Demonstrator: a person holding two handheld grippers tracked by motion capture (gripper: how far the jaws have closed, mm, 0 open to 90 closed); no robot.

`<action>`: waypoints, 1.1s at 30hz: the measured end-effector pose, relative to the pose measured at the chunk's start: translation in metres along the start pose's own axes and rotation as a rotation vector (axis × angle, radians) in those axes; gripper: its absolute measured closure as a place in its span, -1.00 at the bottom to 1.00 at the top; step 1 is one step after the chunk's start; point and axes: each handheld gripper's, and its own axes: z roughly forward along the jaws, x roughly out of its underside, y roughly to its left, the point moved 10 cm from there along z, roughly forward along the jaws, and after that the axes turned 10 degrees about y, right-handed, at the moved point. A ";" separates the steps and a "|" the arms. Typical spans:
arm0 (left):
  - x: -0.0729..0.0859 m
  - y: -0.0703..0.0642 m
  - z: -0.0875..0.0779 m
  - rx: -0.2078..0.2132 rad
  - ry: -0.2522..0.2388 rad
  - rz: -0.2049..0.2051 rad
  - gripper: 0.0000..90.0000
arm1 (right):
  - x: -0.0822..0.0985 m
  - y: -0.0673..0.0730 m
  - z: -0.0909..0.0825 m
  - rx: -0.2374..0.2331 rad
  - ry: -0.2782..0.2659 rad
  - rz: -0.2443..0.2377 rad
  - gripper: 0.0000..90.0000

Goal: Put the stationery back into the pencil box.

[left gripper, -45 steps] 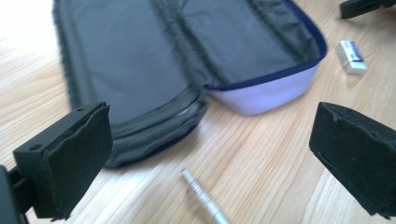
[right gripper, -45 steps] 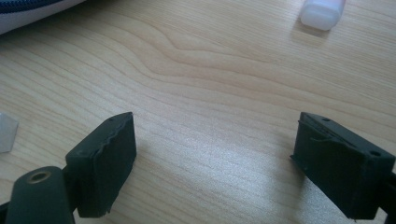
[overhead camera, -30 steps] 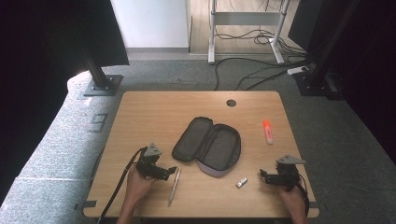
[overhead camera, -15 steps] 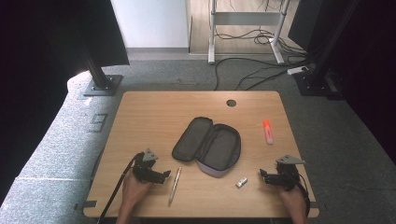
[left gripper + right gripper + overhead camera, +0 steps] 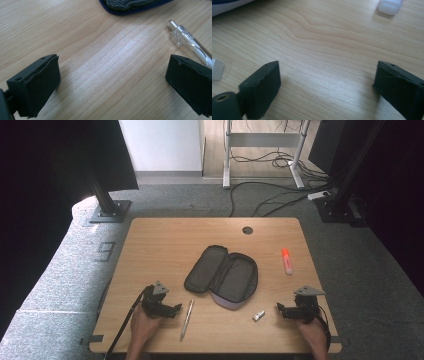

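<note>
A dark pencil case (image 5: 222, 277) lies open at the table's middle; its zipped edge (image 5: 130, 6) is at the top of the left gripper view. A clear pen (image 5: 186, 319) lies near the front edge, just right of my left gripper (image 5: 175, 309). In the left gripper view the pen (image 5: 190, 43) runs down behind the right jaw, and the left gripper (image 5: 112, 85) is open over bare wood. My right gripper (image 5: 280, 310) rests at the front right, and the right gripper (image 5: 325, 87) is open with nothing between its jaws. A small silver piece (image 5: 258, 315) lies left of it.
An orange highlighter (image 5: 286, 261) lies right of the case. The wooden table (image 5: 165, 240) has a cable hole (image 5: 247, 230) at the back. The silver piece (image 5: 215, 69) and a white object (image 5: 389, 5) sit at the edges of the right gripper view.
My left gripper has drawn back a little to the left and towards the front edge, away from the pen. The right gripper has not moved.
</note>
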 end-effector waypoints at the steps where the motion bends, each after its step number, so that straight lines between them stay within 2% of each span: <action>1: 0.000 0.000 0.000 0.001 0.000 0.000 -1.00 | 0.000 0.000 0.000 0.000 0.001 0.000 -0.90; 6: 0.000 0.000 0.000 0.002 -0.001 0.000 -1.00 | 0.000 0.001 0.000 -0.003 0.004 0.004 -0.86; 8: 0.000 0.000 0.000 0.000 0.000 0.000 -1.00 | -0.001 0.003 -0.003 -0.018 -0.002 0.005 -0.81; 17: 0.000 0.000 0.000 0.000 0.000 -0.001 -1.00 | -0.011 0.018 -0.020 -0.070 -0.060 -0.023 -0.76; 23: 0.000 0.000 0.000 0.000 0.000 0.000 -1.00 | -0.015 0.036 -0.027 -0.126 -0.075 -0.053 -0.70; 33: 0.000 0.000 0.000 0.000 0.000 -0.001 -1.00 | -0.013 0.078 -0.019 -0.232 -0.035 -0.132 -0.58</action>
